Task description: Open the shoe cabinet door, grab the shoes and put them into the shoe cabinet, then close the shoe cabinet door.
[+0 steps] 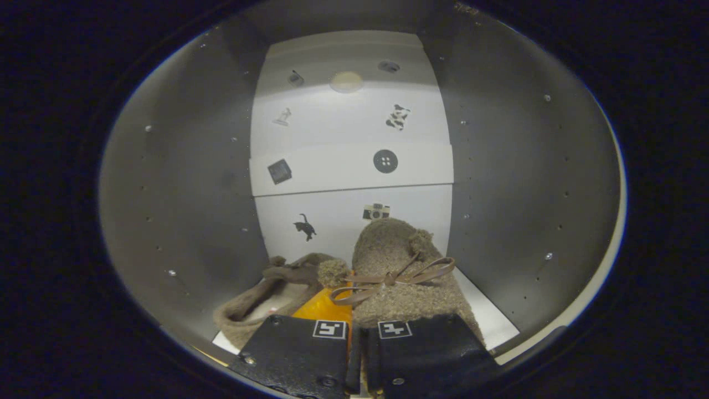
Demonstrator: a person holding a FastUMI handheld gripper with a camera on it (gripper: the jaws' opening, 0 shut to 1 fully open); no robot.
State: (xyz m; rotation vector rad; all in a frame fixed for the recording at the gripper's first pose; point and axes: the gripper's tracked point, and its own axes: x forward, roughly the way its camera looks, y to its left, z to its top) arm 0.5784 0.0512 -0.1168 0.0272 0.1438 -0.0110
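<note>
Inside the white-walled shoe cabinet (183, 183), the left brown fuzzy slipper (266, 293) lies slumped just ahead of the gripper (354, 354); the right brown fuzzy slipper with a ribbon bow (399, 277) stands pinched at its edge between the nearly closed fingers. The placing step looks underway: next, release, withdraw, then close the door.
</note>
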